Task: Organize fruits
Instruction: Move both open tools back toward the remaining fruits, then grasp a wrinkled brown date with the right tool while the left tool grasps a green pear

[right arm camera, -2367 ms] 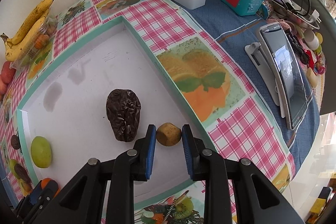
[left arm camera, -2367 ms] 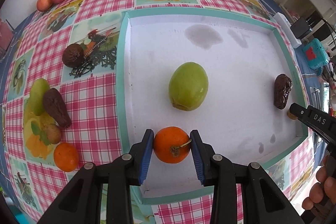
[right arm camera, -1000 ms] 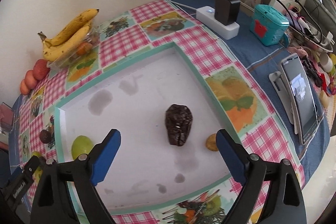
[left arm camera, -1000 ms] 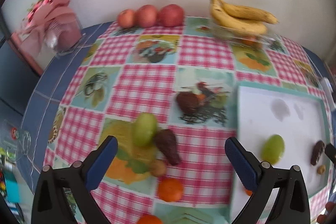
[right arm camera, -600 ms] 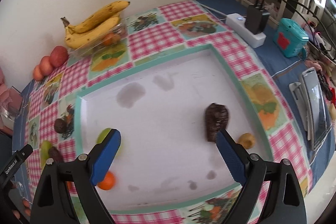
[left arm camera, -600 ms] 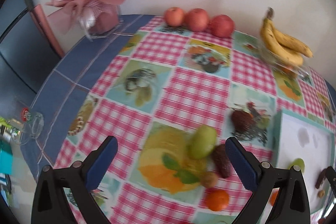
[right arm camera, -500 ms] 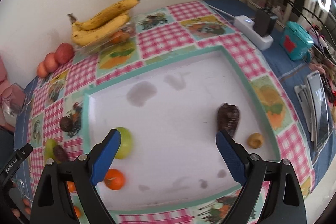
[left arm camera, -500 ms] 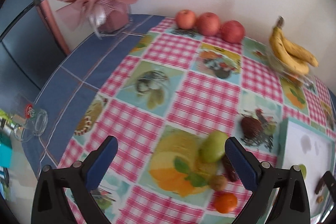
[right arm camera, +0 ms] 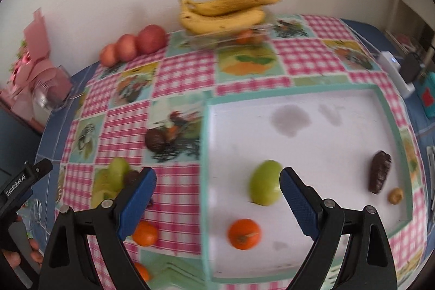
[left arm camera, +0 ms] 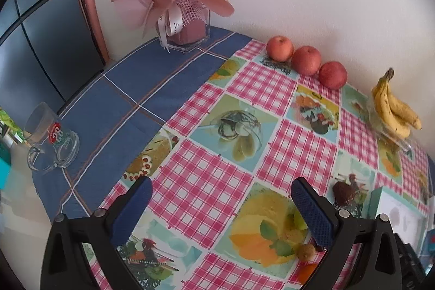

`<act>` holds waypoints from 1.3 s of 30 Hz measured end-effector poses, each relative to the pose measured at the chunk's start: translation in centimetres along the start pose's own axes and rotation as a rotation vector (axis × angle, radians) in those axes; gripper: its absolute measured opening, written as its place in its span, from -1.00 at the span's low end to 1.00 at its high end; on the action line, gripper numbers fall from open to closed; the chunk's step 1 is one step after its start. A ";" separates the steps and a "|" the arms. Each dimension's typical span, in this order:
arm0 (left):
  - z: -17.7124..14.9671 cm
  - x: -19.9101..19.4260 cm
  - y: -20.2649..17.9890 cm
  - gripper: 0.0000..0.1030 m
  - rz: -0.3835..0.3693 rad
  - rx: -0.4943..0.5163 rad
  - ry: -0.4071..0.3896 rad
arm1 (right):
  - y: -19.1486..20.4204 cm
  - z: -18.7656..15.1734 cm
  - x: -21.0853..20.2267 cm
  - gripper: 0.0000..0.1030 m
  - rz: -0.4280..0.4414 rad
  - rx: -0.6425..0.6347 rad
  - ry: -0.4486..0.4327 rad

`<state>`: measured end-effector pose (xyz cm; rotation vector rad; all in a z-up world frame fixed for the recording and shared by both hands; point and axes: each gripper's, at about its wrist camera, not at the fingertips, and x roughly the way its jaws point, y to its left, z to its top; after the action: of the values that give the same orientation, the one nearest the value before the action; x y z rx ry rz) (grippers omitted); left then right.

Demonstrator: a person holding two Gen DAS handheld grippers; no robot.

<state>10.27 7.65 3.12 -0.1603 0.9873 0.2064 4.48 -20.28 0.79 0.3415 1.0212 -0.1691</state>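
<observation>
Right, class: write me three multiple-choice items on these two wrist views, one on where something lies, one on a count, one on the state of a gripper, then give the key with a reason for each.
1. Where does the green fruit nearest the right gripper lie?
A. inside the white tray
B. on the blue cloth
C. on top of the bananas

2. How many red apples stand in the row by the wall?
A. one
B. three
C. five

3. How is the left gripper?
A. shut on an orange
B. shut on a banana
C. open, holding nothing

Key:
1 A, the fruit rests on the tray's white floor, inside the teal rim.
2 B, three apples stand side by side in the left wrist view.
3 C, its blue pads stand wide apart with only tablecloth between them.
</observation>
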 end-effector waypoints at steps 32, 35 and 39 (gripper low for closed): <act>-0.5 11.9 -1.9 0.98 -0.027 -0.112 0.258 | 4.4 3.9 8.6 0.50 0.032 -0.090 0.063; -0.4 12.0 -1.7 0.98 -0.023 -0.116 0.256 | 5.0 4.0 9.8 0.48 0.035 -0.113 0.075; -0.3 12.3 -1.7 0.98 -0.019 -0.108 0.265 | 5.9 4.0 11.0 0.47 0.032 -0.136 0.084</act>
<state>16.97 7.17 -7.30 -0.3012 1.2385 0.2245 15.14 -15.97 -5.54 0.2423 1.1039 -0.0564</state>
